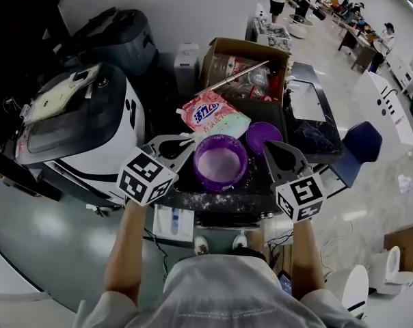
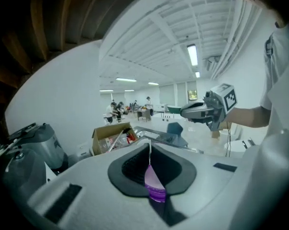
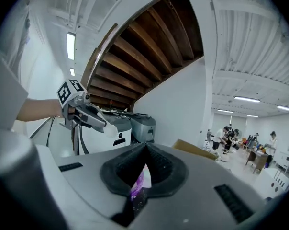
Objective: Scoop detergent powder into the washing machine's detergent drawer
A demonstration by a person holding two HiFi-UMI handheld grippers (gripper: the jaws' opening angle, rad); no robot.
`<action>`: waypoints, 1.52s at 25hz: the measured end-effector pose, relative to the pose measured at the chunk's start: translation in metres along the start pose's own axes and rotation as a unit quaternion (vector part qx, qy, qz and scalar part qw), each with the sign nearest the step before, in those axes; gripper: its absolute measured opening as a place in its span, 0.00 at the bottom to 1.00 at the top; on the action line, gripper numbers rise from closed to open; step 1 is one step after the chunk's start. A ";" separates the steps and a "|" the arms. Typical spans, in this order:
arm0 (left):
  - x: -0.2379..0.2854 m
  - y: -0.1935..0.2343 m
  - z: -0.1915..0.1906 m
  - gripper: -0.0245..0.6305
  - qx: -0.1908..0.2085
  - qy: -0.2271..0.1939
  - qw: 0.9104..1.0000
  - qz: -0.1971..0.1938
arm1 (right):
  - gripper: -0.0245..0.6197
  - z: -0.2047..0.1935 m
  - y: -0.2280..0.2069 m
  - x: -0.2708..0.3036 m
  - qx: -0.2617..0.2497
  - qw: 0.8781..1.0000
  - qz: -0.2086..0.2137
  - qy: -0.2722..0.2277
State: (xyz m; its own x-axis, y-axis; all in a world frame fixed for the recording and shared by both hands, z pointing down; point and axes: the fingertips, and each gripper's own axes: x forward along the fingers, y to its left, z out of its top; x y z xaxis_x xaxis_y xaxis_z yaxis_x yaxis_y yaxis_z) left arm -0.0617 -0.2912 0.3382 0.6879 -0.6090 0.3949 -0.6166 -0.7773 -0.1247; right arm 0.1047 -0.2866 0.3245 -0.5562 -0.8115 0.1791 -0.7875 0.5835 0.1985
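left tool (image 1: 178,145): is clamped shut on what is judged a white scoop (image 3: 109,127), poised over purple powder tub (image 1: 220,162) for dipping | right tool (image 1: 273,150): closed, empty, parked beside tub | tub is stood on tabletop (image 1: 213,200) near washing machine (image 1: 76,125)

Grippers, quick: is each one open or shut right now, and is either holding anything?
Left gripper: shut on a white scoop.
Right gripper: shut, nothing between the jaws.
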 end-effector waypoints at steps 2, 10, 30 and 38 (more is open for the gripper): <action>0.021 -0.009 -0.008 0.06 0.024 0.036 0.999 -0.022 | 0.04 -0.010 0.000 0.004 -0.004 1.000 0.011 0.009; 0.093 -0.042 -0.042 0.06 0.125 0.175 0.972 -0.099 | 0.04 -0.048 -0.019 0.007 0.025 0.999 0.034 0.035; 0.157 -0.051 -0.107 0.06 0.219 0.356 0.902 -0.110 | 0.04 -0.093 -0.079 -0.004 0.086 0.995 -0.002 0.050; 0.153 -0.060 -0.119 0.06 0.212 0.385 0.887 -0.138 | 0.04 -0.098 -0.078 -0.002 0.085 0.995 0.003 0.057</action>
State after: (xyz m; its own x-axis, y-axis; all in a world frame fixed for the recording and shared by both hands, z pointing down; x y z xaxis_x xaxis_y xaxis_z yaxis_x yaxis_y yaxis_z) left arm 0.0352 -0.3196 0.5142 0.2237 -0.2235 0.9487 -0.1537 -0.9693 -0.1921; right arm 0.1939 -0.3274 0.4032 -0.5353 -0.7932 0.2903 -0.8229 0.5673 0.0326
